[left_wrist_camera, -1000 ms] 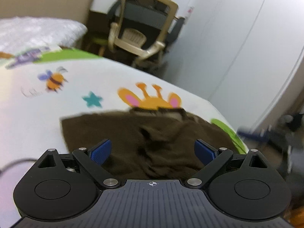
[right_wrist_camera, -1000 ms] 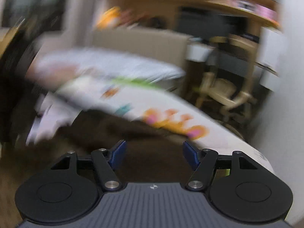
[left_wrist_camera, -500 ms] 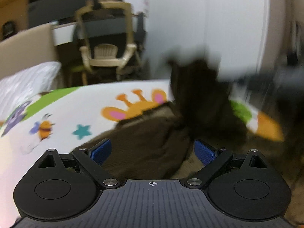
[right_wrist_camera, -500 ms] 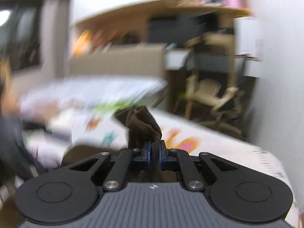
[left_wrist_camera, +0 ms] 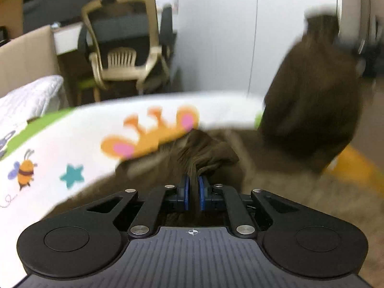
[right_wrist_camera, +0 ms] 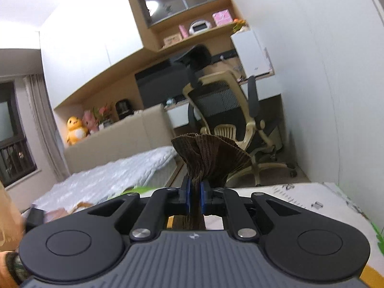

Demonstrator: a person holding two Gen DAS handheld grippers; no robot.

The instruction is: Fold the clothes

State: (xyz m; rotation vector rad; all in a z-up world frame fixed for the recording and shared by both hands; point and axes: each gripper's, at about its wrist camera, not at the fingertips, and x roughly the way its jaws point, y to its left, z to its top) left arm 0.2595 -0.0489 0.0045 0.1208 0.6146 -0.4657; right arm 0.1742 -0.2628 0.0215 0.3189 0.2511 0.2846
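Left wrist cam first: my left hand-held gripper [left_wrist_camera: 194, 190] was clamped tight on a bunch of the brown corduroy garment [left_wrist_camera: 206, 153], blue pads squeezed together with the fabric puckering up right in front of them. The rest of the garment lay on the cartoon-print mat [left_wrist_camera: 72, 144], just below the orange bunny-ear drawing [left_wrist_camera: 148, 134] on it. Off to the right of that drawing, another part of the same brown cloth was lifted up in the air, pretty blurry. Left of the drawing the mat showed a teal star [left_wrist_camera: 72, 176] and a little bee [left_wrist_camera: 24, 169]. Behind the mat stood a beige office chair [left_wrist_camera: 124, 43], with a white quilted bed [left_wrist_camera: 26, 96] to its left.

Right wrist cam: my right hand-held gripper [right_wrist_camera: 195, 198] was also clenched on the garment, a ribbed brown tuft fanning out above the pads [right_wrist_camera: 187, 195] and a strip hanging down under them. It was held up above the mat, whose white edge showed just past the gripper on the right. Straight behind the tuft was the office chair again, the bed lay to the left of it, and a yellow plush chick [right_wrist_camera: 74, 129] sat on the ledge further left.
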